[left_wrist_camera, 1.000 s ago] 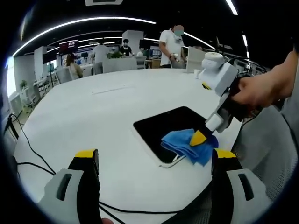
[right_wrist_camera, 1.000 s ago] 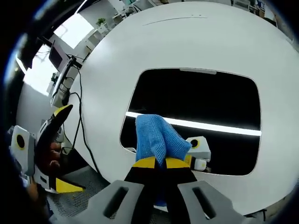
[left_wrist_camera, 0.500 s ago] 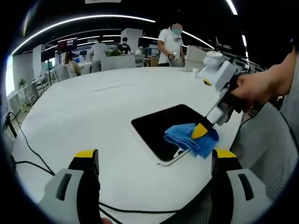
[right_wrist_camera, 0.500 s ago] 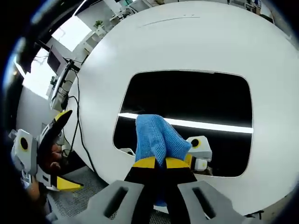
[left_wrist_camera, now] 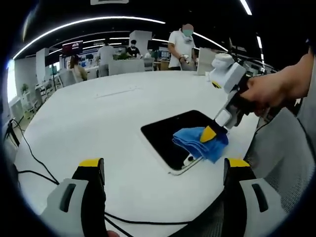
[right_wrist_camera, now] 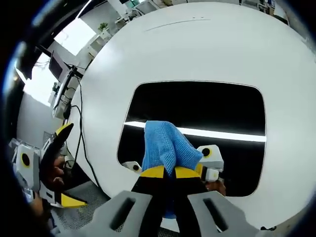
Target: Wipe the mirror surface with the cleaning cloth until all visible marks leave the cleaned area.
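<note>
The dark mirror (right_wrist_camera: 197, 116) is lying flat on the white worktop (left_wrist_camera: 98, 123), and the blue cleaning cloth (right_wrist_camera: 165, 145), clamped in the right gripper (right_wrist_camera: 165, 173) jaws, is pressing on its near edge, having slid a little along that edge over the last second, so wiping is likely still under way; the left gripper (left_wrist_camera: 163, 170) is hovering well back, jaws apart and empty

white round table (left_wrist_camera: 98, 113), black cables (left_wrist_camera: 29, 153), standing people (left_wrist_camera: 181, 47)
</note>
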### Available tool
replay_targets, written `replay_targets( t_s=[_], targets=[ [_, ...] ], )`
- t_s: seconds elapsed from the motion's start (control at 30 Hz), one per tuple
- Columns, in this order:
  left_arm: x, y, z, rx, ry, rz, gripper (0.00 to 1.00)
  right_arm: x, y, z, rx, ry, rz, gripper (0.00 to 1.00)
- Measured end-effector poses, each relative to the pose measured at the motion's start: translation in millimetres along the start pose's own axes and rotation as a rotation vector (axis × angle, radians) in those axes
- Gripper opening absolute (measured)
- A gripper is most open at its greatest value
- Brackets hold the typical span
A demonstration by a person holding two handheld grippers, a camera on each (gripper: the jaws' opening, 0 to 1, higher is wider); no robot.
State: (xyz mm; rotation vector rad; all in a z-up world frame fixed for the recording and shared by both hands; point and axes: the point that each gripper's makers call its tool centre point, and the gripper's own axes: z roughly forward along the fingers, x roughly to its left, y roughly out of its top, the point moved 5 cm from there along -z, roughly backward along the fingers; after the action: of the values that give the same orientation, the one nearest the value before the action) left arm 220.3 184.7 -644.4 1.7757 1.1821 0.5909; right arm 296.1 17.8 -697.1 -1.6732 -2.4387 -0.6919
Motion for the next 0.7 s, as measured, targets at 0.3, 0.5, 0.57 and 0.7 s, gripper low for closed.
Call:
replay_targets(
  t_s=[0.3, 0.5, 0.57, 0.7],
  targets=[
    [1.6, -2.5, 1.1, 0.002, -0.005, -0.017, 0.99, -7.0, 23.8, 1.2, -0.004, -0.021, -0.030, 0.00],
    [2.4, -2.7, 0.6, 0.012, -0.005, -0.001, 0.99, -12.8, 41.6, 5.7, 0.005, -0.041, -0.053, 0.00],
    [1.4, -1.3, 0.2, 0.007, -0.009, 0.003, 0.99, -14.4, 47.5, 7.0, 0.007, -0.048, -0.060, 0.00],
    [2.5, -1.5, 0.0, 0.009, -0.008, -0.005, 0.99, -16.4, 57.3, 8.3, 0.009, -0.062, -0.072, 0.00]
  ],
)
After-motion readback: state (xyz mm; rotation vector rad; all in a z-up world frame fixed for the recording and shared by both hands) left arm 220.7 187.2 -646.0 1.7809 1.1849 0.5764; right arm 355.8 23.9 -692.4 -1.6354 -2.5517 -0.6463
